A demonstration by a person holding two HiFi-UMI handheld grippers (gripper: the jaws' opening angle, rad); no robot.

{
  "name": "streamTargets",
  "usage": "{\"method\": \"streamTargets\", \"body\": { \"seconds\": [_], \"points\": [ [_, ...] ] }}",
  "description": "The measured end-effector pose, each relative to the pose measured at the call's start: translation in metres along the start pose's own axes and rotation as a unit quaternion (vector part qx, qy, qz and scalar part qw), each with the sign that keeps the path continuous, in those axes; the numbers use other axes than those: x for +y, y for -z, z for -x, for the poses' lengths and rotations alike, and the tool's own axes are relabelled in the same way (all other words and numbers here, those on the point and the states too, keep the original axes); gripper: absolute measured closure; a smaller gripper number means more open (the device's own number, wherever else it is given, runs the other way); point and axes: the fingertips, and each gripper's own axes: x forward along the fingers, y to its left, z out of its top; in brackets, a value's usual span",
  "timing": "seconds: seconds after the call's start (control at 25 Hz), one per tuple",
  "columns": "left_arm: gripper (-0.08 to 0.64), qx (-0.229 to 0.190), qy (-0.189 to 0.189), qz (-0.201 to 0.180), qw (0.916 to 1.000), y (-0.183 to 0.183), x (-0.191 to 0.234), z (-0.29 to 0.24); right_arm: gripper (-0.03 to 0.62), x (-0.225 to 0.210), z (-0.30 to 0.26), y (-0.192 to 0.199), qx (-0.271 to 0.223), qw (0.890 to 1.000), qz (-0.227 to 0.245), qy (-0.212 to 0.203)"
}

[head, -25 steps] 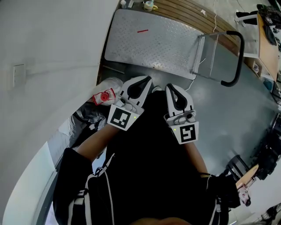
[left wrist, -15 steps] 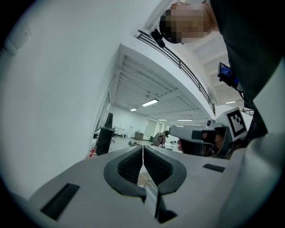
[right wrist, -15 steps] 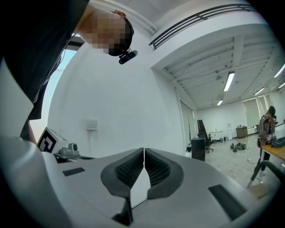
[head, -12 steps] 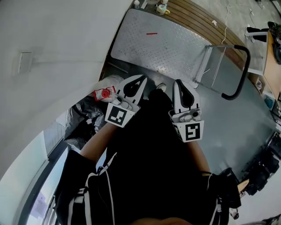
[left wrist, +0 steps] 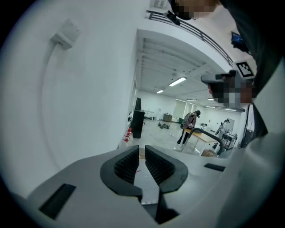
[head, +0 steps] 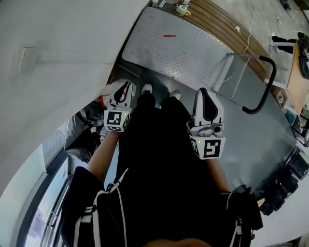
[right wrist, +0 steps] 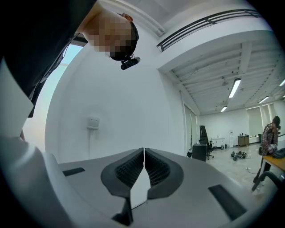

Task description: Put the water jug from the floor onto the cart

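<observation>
The water jug (head: 103,100) lies on the floor by the white wall; only its pale shoulder and a bit of its red cap show, because my left gripper (head: 126,85) hangs right over it. That gripper's jaws (left wrist: 141,149) stand a hair apart with nothing between them, and its own view shows wall and room, not the jug. My right gripper (head: 203,91) is held level over the grey floor, near the cart's handle, with its jaws (right wrist: 144,151) shut and empty. The cart's steel deck (head: 178,46) lies ahead, bare except for a small red mark.
The cart's black handle (head: 264,89) rises at the right. A black bag (head: 84,130) lies by the wall behind the jug. The person's shoes (head: 146,89) stand just before the deck. Small items (head: 182,8) sit on a wooden strip beyond. A distant person (left wrist: 190,127) stands in the room.
My left gripper has swung left and down towards the wall, and it now covers the jug that showed beside it before. The right gripper has shifted only slightly.
</observation>
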Motion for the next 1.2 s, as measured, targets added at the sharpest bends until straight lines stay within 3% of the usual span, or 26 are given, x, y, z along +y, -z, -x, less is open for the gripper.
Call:
{"method": "streamTargets", "body": {
  "seconds": [0.16, 0.32, 0.44, 0.6, 0.76, 0.96, 1.2],
  "points": [
    [0.469, 0.068, 0.001, 0.054, 0.9962, 0.076, 0.028, 0.003, 0.574, 0.035, -0.014, 0.003, 0.003, 1.000, 0.002, -0.016],
    [0.433, 0.176, 0.017, 0.077, 0.9812, 0.178, 0.044, 0.017, 0.574, 0.071, -0.019, 0.005, 0.013, 0.999, 0.021, -0.046],
    [0.410, 0.231, 0.011, 0.094, 0.9682, 0.231, 0.055, 0.028, 0.574, 0.084, -0.019, 0.011, 0.024, 0.997, 0.035, -0.061],
    [0.397, 0.273, 0.004, 0.096, 0.9571, 0.274, 0.061, 0.039, 0.574, 0.091, -0.019, 0.015, 0.032, 0.997, 0.037, -0.059],
    [0.393, 0.302, -0.004, 0.134, 0.9437, 0.308, 0.071, 0.034, 0.574, 0.101, -0.020, 0.030, 0.043, 0.996, 0.045, -0.066],
    [0.393, 0.335, -0.011, 0.153, 0.9296, 0.351, 0.074, 0.017, 0.574, 0.099, -0.007, 0.049, 0.068, 0.994, 0.064, -0.061],
    [0.393, 0.403, -0.015, 0.151, 0.9025, 0.427, 0.085, 0.023, 0.574, 0.099, -0.006, 0.080, 0.084, 0.994, 0.061, -0.045]
  ]
}}
